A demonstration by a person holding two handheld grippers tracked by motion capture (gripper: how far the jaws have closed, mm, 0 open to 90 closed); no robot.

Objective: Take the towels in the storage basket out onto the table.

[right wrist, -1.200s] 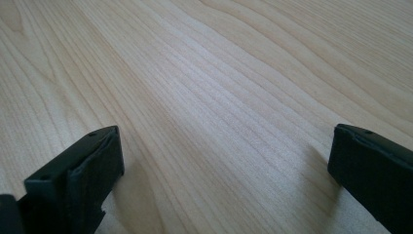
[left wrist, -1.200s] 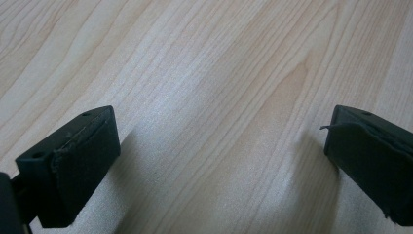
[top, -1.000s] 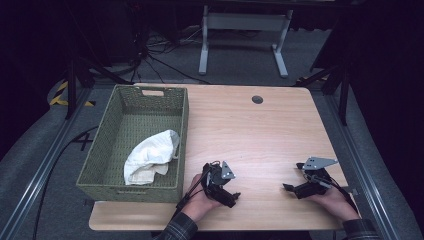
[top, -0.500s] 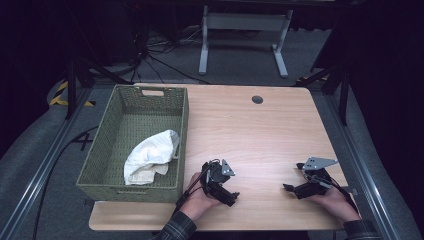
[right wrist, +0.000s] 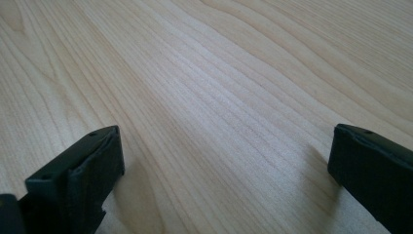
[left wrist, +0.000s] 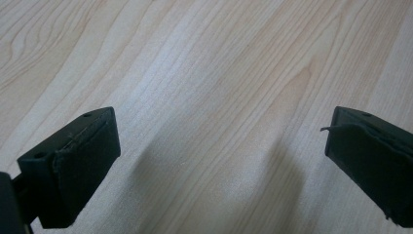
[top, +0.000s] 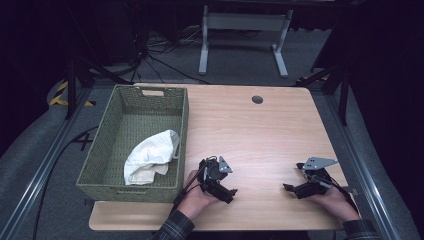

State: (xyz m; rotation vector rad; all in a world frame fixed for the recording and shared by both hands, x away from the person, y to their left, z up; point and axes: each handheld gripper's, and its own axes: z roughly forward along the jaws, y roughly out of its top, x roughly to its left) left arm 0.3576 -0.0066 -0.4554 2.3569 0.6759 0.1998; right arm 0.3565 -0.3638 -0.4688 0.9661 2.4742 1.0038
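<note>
A green woven basket point(top: 100, 165) stands on the left part of the wooden table point(top: 250, 130), and a crumpled white cloth point(top: 150, 156) lies inside it toward the near right corner. My left gripper point(top: 231, 192) rests low over the table just right of the basket's near corner, held in a hand. It stands open point(left wrist: 221, 165), with bare wood between its jaws. My right gripper point(top: 289, 188) is near the table's front right, also open point(right wrist: 226, 170) over bare wood with nothing between the jaws.
A round cable hole point(top: 257, 99) sits at the back of the table. Behind the table a white metal stand point(top: 242, 30) and cables lie on the dark floor. Rails run along both sides of the table.
</note>
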